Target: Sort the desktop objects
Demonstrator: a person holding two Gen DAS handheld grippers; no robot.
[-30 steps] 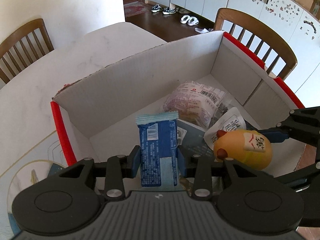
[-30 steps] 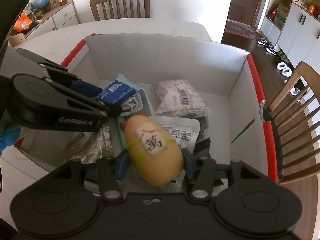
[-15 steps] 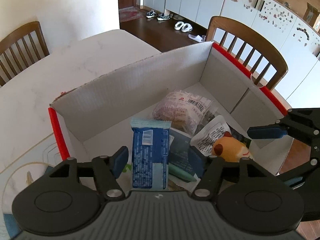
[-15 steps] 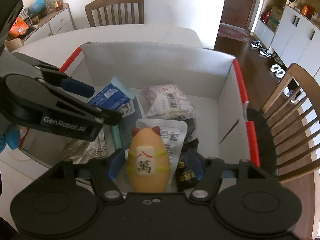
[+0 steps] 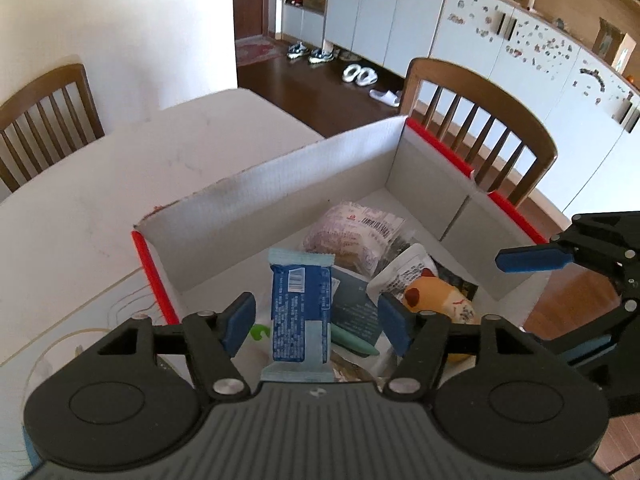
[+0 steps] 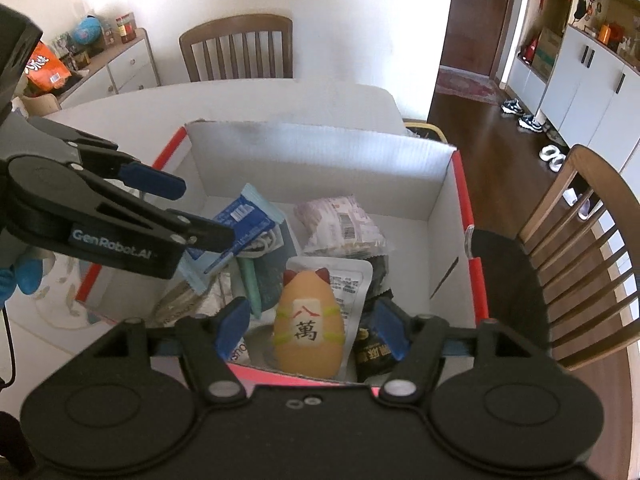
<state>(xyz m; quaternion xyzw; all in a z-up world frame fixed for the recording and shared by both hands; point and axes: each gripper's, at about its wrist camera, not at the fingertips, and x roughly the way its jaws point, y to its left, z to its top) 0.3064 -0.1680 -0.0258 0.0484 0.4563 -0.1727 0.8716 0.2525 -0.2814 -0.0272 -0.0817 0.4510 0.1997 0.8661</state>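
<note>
Left wrist view: the blue snack packet [image 5: 300, 304] lies in the cardboard box [image 5: 280, 188], below and between the fingers of the left gripper [image 5: 316, 322], whose jaws have just been opening and stand apart, pads clear of the wrapper. Right wrist view: the orange egg-shaped toy [image 6: 308, 324] stands upright in the box on a white pouch [image 6: 352, 284], just beyond the near wall. The right gripper [image 6: 310, 330] frames it, jaws likewise just opened, with gaps on both sides; neither gripper holds anything.
</note>
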